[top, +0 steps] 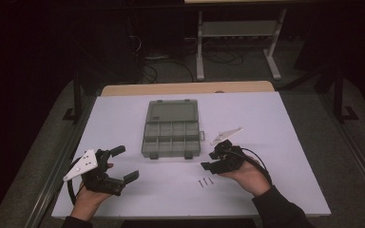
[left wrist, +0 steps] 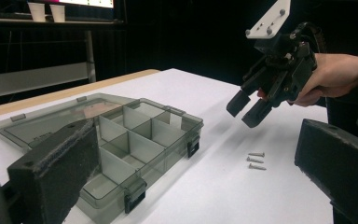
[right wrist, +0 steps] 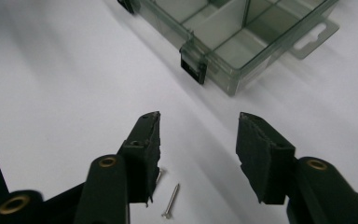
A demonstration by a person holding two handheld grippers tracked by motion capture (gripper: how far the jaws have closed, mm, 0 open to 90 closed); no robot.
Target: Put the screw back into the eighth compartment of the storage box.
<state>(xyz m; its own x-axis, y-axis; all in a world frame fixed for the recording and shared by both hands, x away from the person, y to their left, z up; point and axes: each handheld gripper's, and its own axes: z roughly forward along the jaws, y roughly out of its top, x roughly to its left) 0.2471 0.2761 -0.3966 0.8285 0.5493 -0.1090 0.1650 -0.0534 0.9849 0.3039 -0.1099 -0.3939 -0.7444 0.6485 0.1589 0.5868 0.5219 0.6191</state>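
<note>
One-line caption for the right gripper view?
Open right gripper hangs above small metal screws, near the open translucent grey compartment box.

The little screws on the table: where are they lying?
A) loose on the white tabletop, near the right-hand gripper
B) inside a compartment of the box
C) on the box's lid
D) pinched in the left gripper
A: the screws lie on the bare tabletop, apart from the box and just below the open right gripper.

Tabletop [top: 275, 142]: plain white, tan wood along the far edge. Box [top: 172, 134]: translucent smoky grey, black latches. Screws [top: 205, 181]: silver-grey. Each hand-held gripper, left [top: 124, 164] and right [top: 209, 160]: black, with a white plate. Sleeve [top: 280, 211]: dark.
</note>
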